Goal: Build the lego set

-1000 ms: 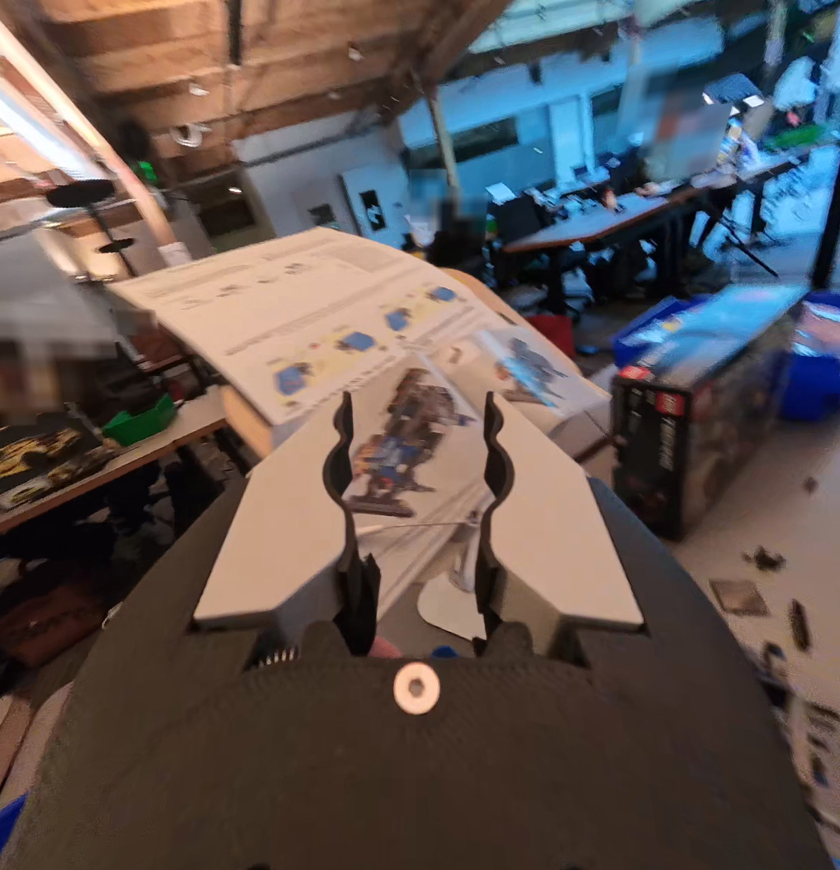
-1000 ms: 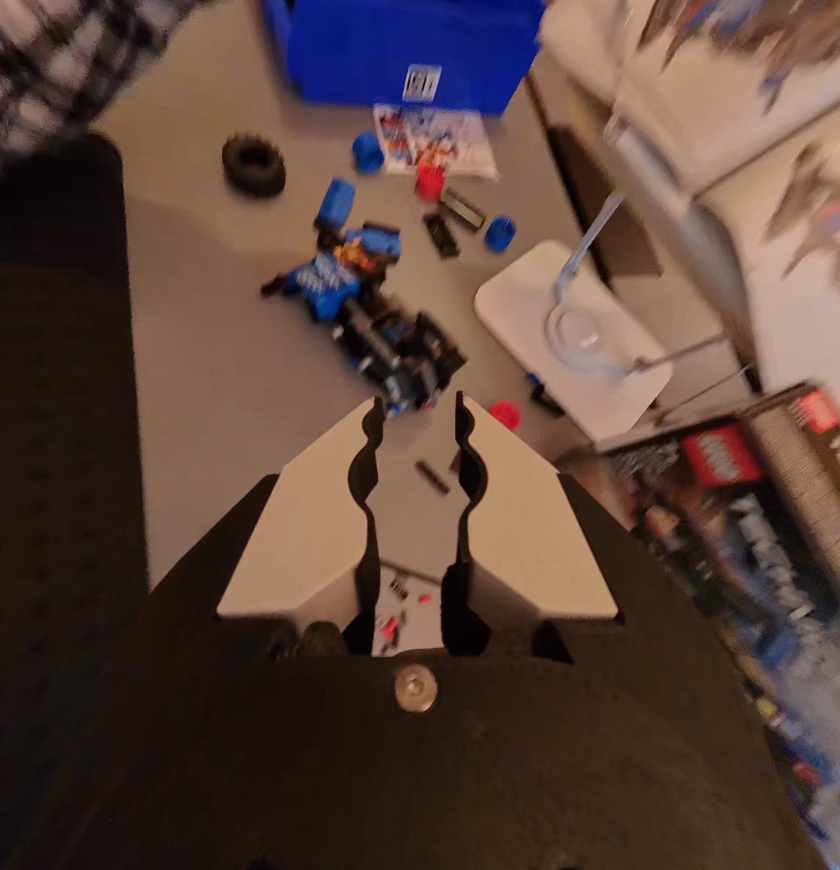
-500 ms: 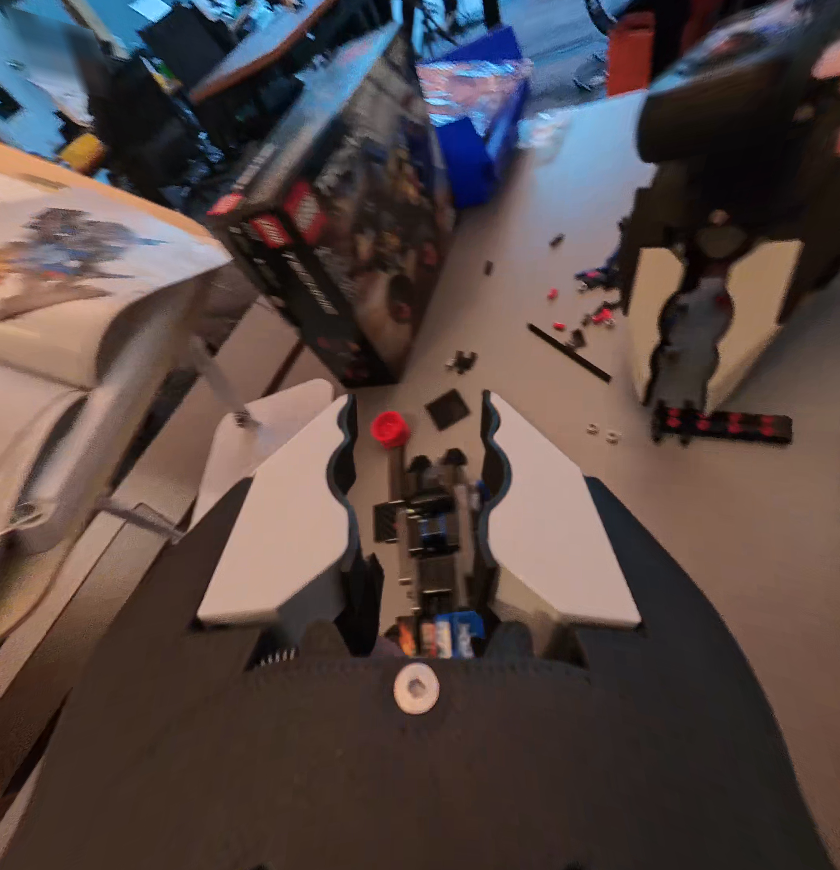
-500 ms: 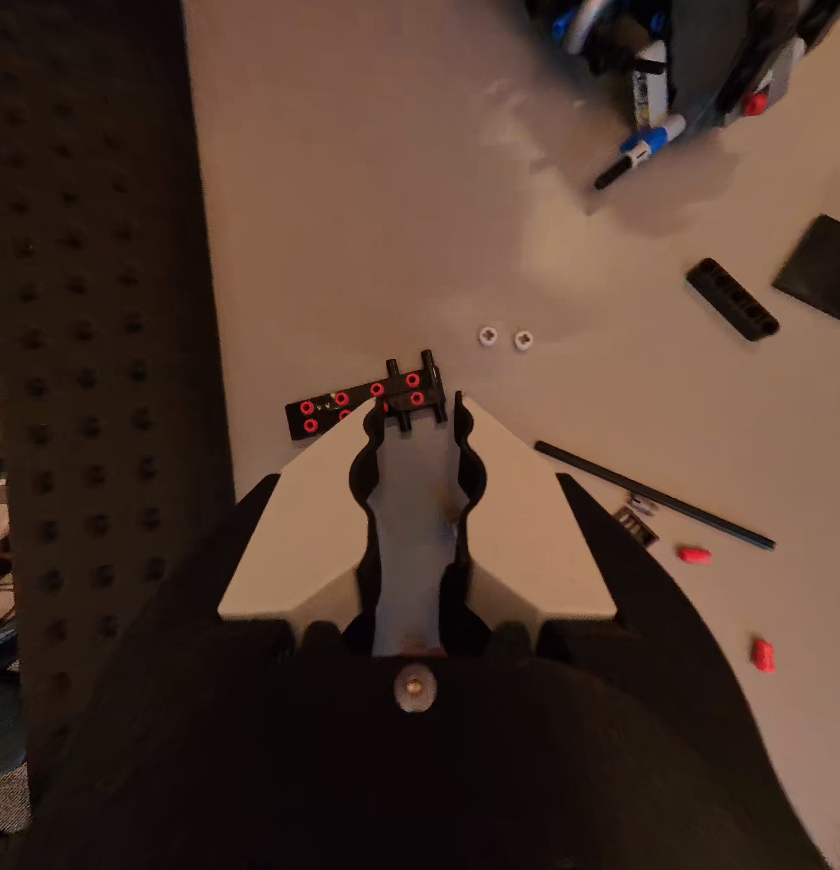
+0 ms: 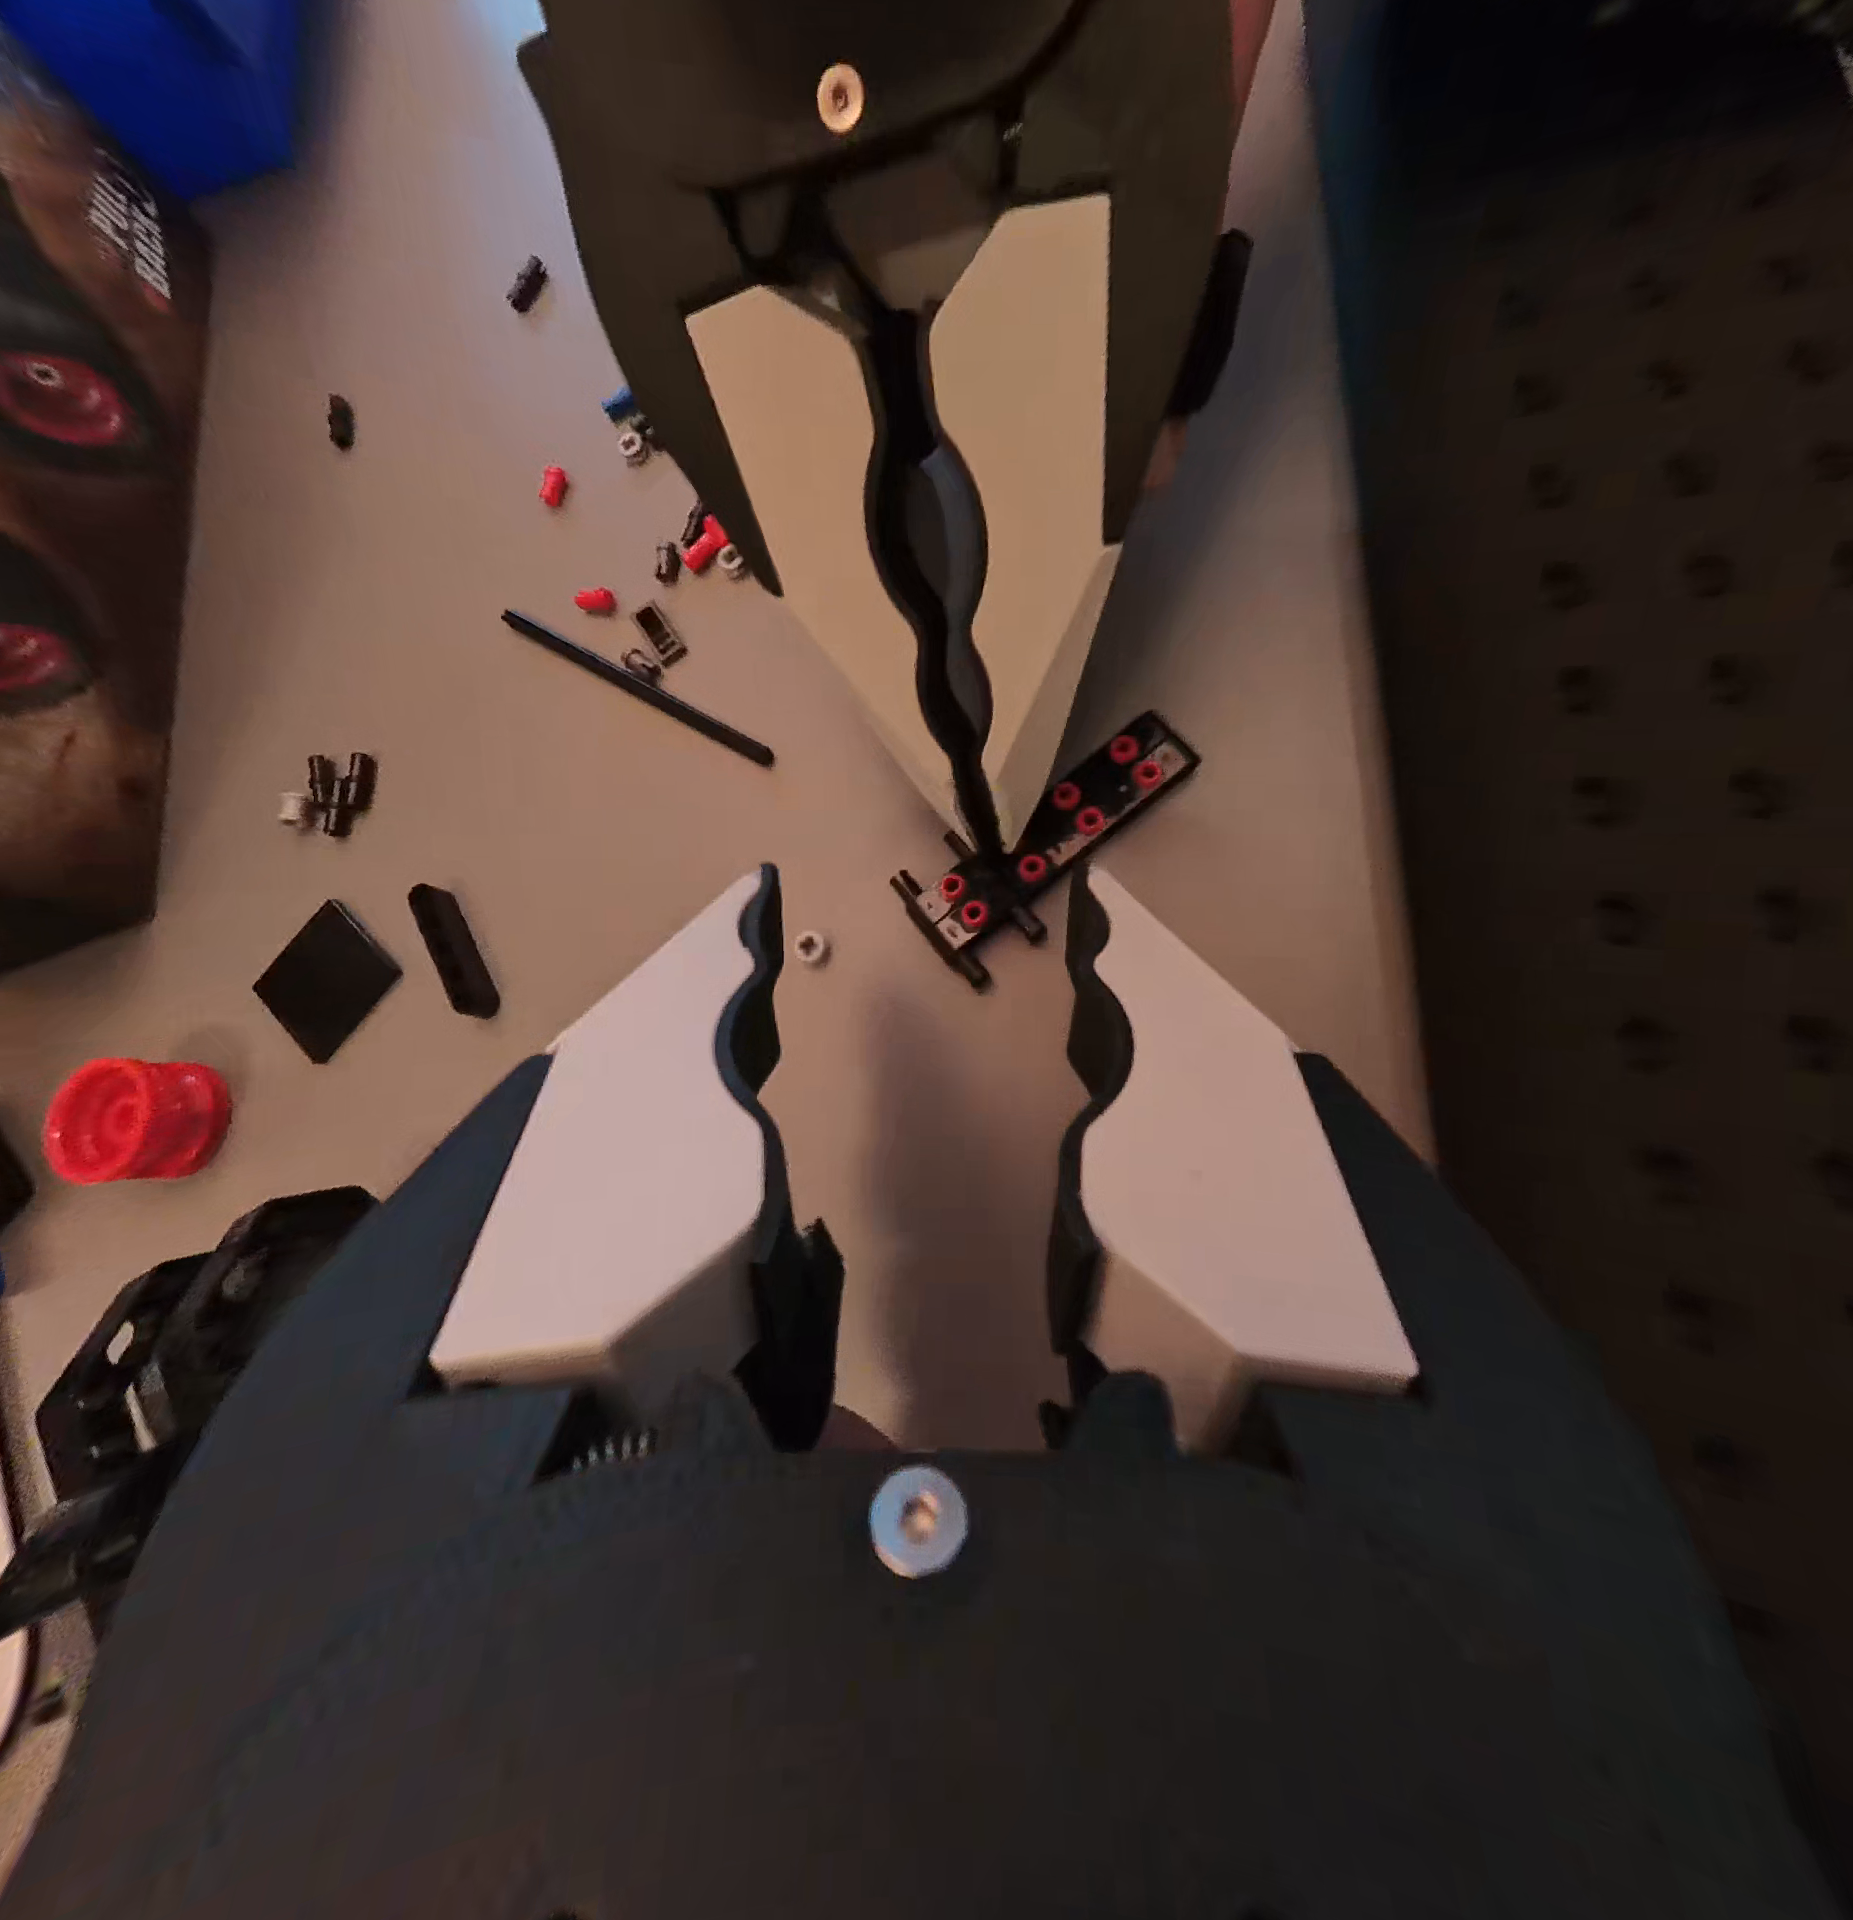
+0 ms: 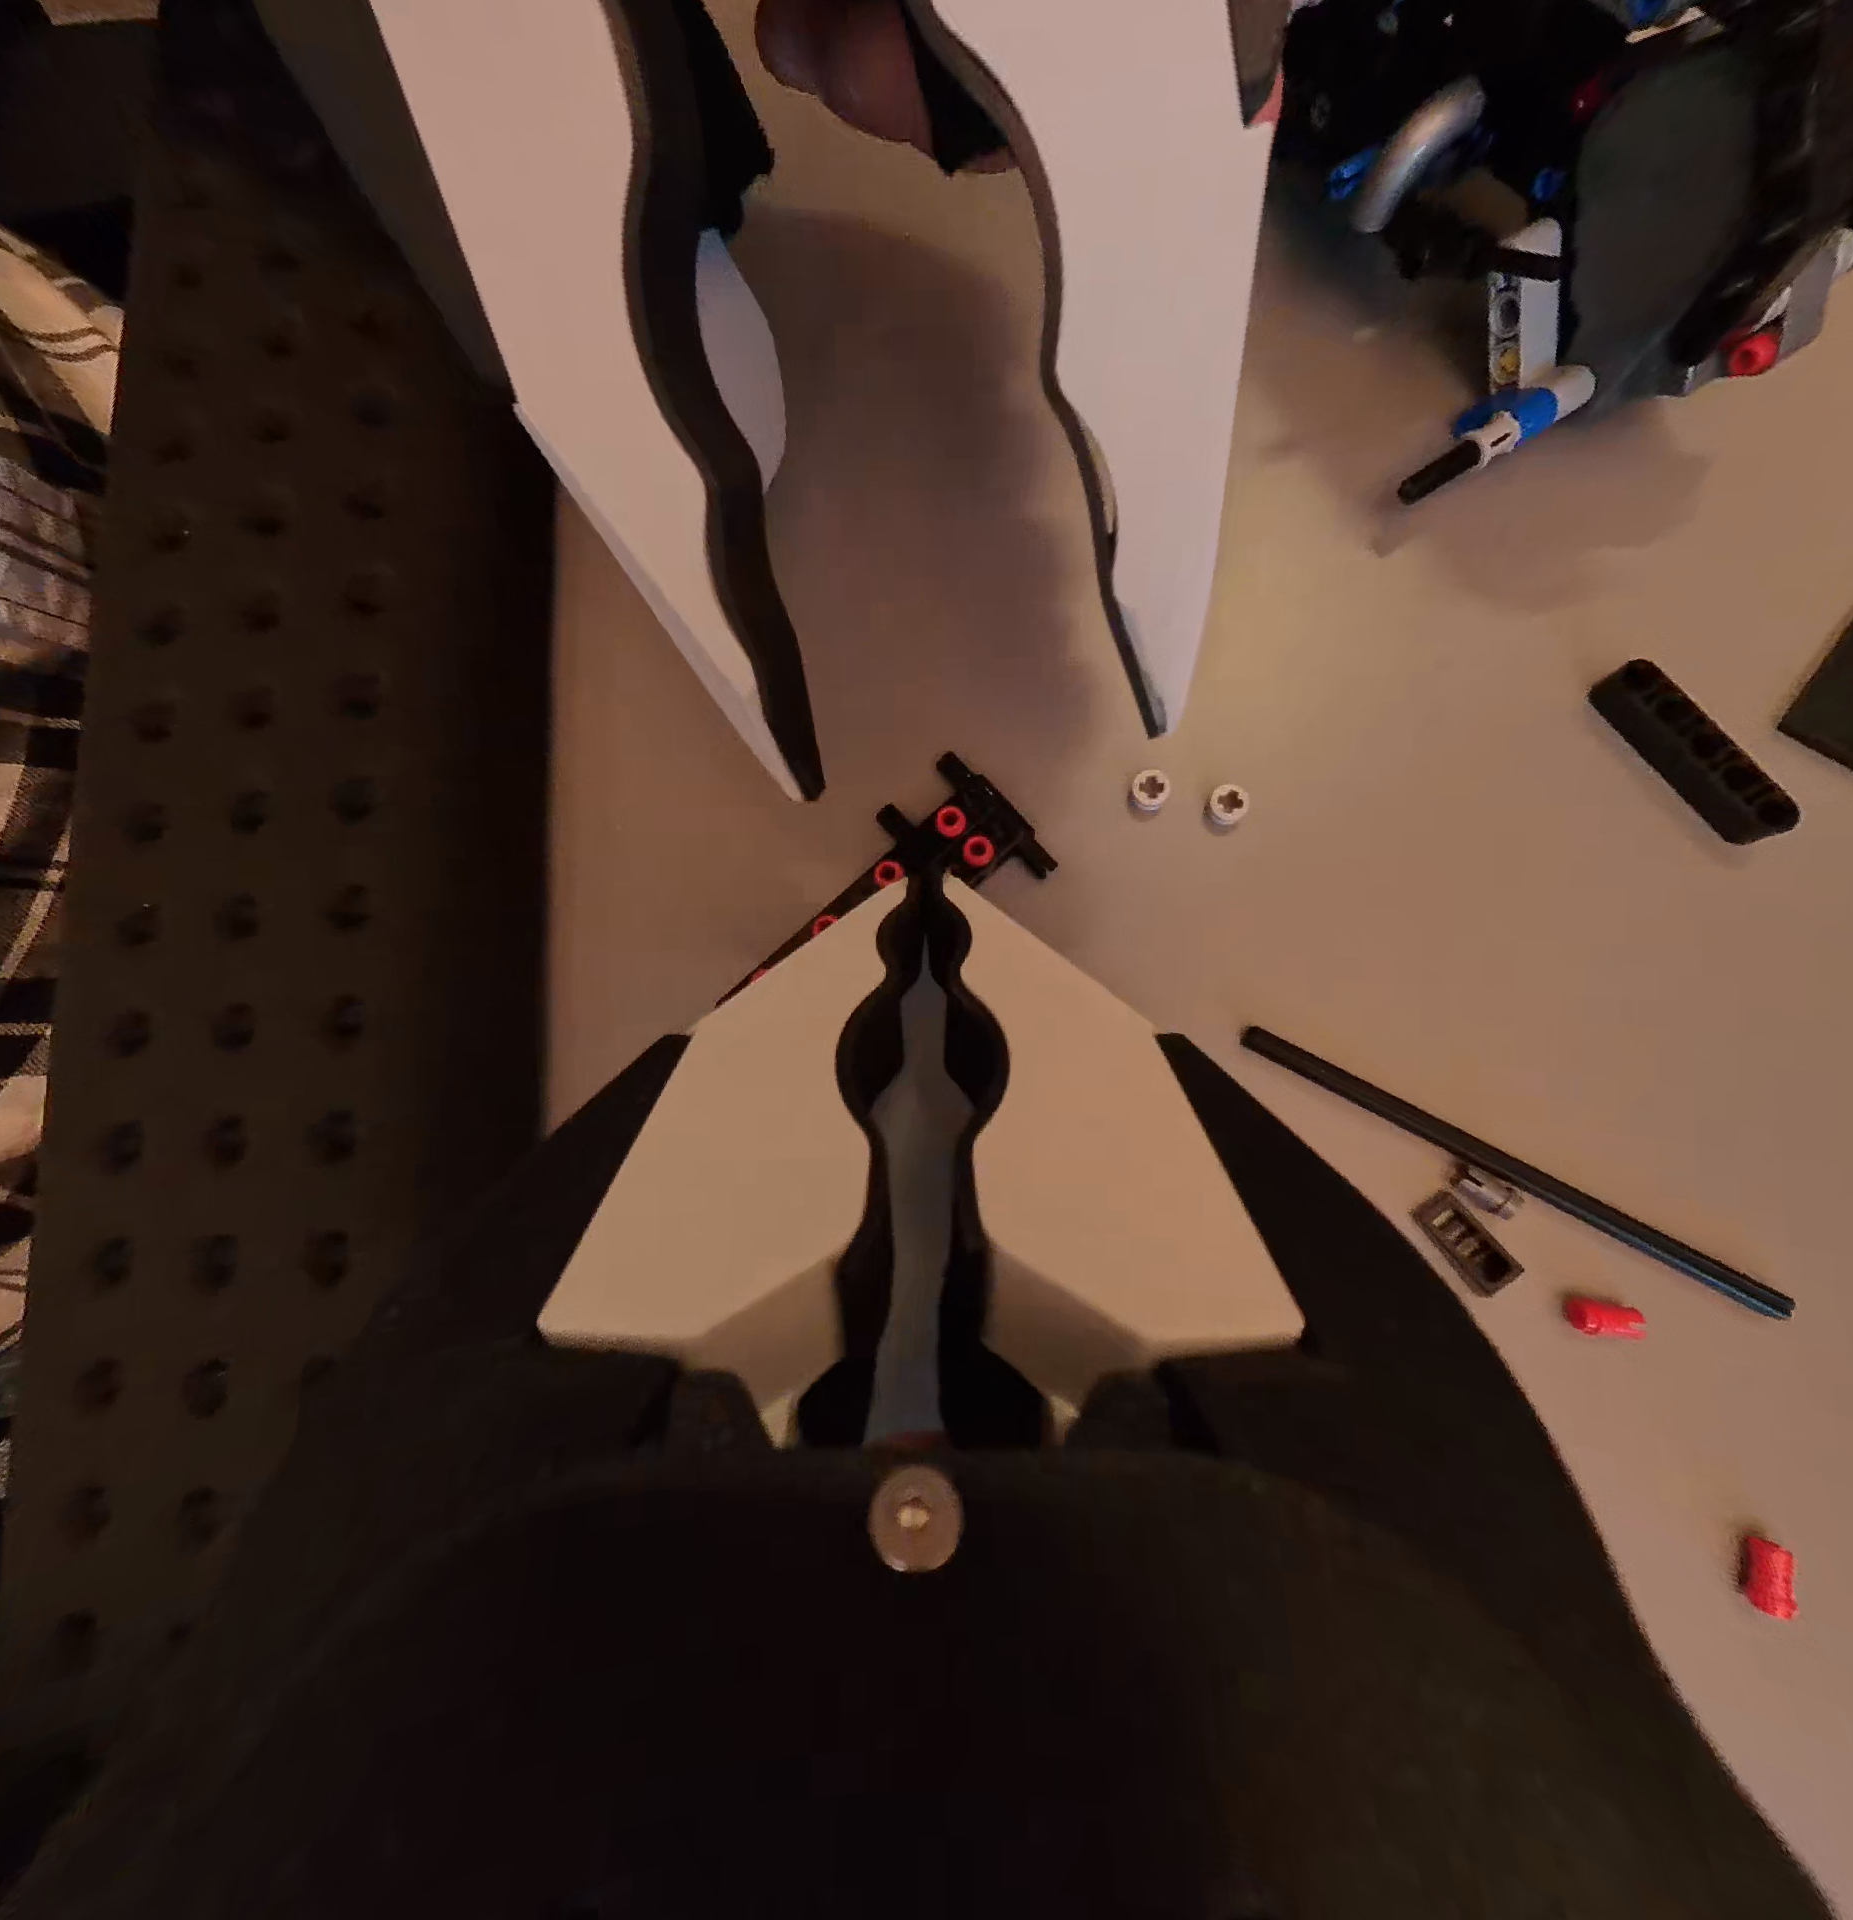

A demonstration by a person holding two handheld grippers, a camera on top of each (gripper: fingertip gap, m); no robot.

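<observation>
- Right wrist view: the right tongs [image 6: 924,883] are pressed together on the black beam with red pins [image 6: 961,831], pinching it at its middle where it lies on the pale worktop [image 6: 1369,935].
- The left tongs [image 6: 979,764] come in from the top, spread wide, tips on either side of the beam's near end without touching it.
- Two small white bushes [image 6: 1187,797] lie just beside the beam; a long black axle [image 6: 1514,1169] and two red pins [image 6: 1604,1316] sit farther right.
- Left wrist view: the left tongs [image 5: 922,883] are spread, with the beam [image 5: 1047,857] just ahead of the gap and the right tongs [image 5: 979,821] clamped on it from above.
- A red wheel hub [image 5: 137,1120], a black square tile [image 5: 327,980] and a short black beam [image 5: 452,948] lie to the left, near the set's box [image 5: 60,520].
</observation>
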